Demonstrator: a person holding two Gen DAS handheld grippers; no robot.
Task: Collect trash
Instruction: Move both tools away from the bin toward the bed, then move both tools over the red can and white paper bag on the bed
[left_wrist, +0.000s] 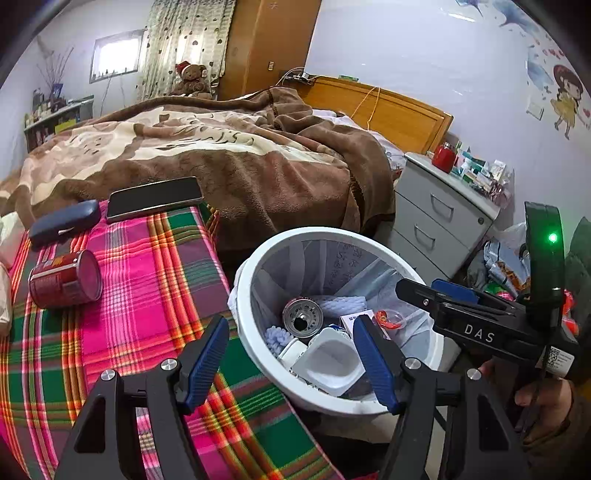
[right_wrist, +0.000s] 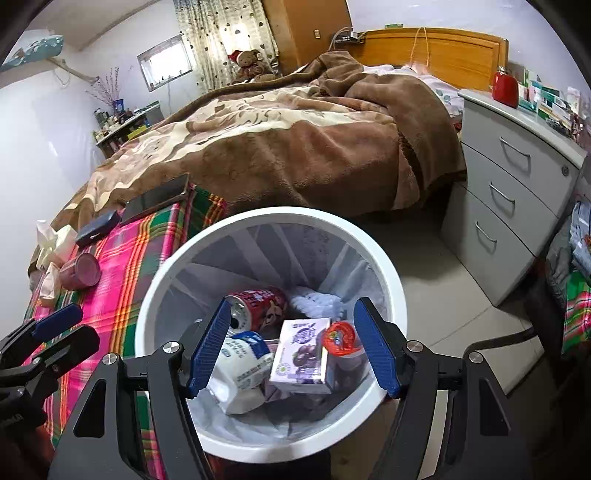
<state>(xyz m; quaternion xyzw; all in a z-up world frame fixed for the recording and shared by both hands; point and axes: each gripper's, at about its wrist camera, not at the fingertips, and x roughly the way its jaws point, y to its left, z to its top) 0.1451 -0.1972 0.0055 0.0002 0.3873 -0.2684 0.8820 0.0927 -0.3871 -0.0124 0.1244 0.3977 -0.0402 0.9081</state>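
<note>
The left hand-held gripper (left_wrist: 291, 363) hangs spread and empty over the near rim of the white bin (left_wrist: 258, 354), at the edge of the plaid cloth (left_wrist: 147, 266). The red can (left_wrist: 66, 275) left on the bed lies on its side up and to the left of it, long axis running left to right, lid end turned toward the bin. The right hand-held gripper (right_wrist: 291, 347), also spread with nothing pinched, is over the bin, farther from the can, so the left looks better placed.
</note>
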